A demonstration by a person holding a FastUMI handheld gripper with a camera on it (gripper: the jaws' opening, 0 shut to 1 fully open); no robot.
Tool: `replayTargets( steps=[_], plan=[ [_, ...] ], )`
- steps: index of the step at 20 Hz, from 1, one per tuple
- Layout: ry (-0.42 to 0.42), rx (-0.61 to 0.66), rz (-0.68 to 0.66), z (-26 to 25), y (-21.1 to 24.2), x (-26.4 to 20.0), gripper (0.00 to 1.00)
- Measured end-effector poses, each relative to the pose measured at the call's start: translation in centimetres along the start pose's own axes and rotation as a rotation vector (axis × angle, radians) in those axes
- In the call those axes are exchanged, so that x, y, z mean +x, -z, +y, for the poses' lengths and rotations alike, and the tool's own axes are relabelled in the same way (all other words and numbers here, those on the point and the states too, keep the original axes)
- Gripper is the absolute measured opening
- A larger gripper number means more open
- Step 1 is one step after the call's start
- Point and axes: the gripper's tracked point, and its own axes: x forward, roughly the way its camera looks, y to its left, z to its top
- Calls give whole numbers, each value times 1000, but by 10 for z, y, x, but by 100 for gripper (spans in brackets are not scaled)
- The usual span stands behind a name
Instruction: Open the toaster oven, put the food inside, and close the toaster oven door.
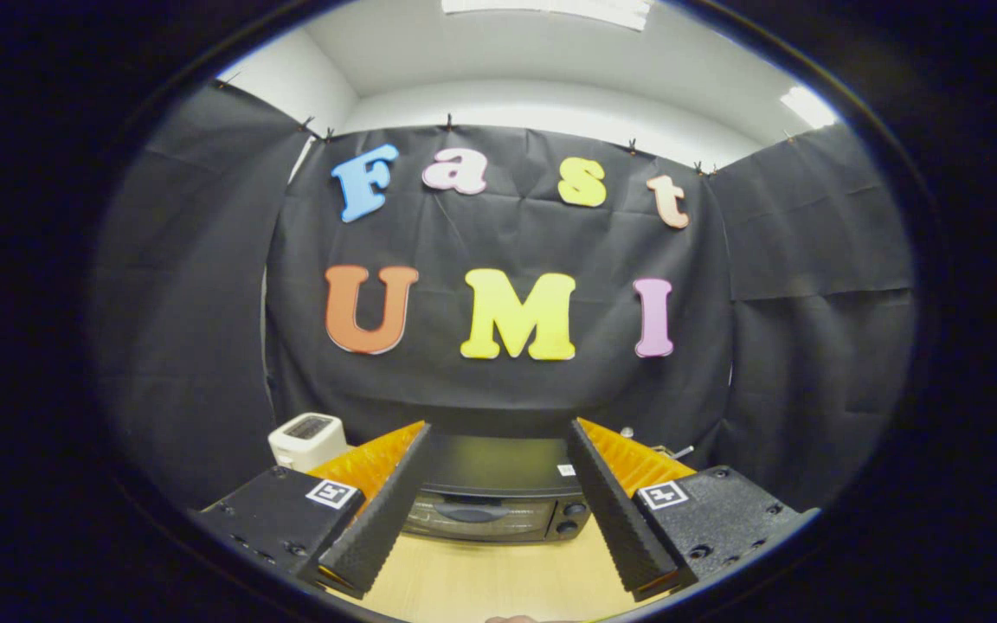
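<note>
The tongs [498,437] sit nearest, their two fingers spread wide apart and holding nothing, reaching forward over a pale wooden bench [498,580]. Each finger [382,510] carries a ridged inner face, and a small square marker is fixed on the body behind it. Between the fingers and just beyond their tips stands a dark toaster oven [494,497] on the bench, its glass door shut, a horizontal handle across the door and two round knobs [569,517] to the right of it. Outside the left finger, farther back, rests a small white appliance [308,439]. Beyond the oven hangs the booth's black cloth wall [507,389]. No food can be made out.
</note>
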Motion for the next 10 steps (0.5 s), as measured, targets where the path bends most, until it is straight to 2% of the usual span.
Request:
replayTargets(
  steps=[3, 5, 7, 8, 10],
  plan=[
    [-13, 8, -20, -8, -28, -39, 100],
    [-38, -15, -4, -10, -20, -64, 100],
    [-99, 7, 37, -6, 3, -91, 100],
    [-103, 33, 52, -10, 13, -105, 100],
    [-121, 24, 24, -22, 18, -119, 100]
  ],
)
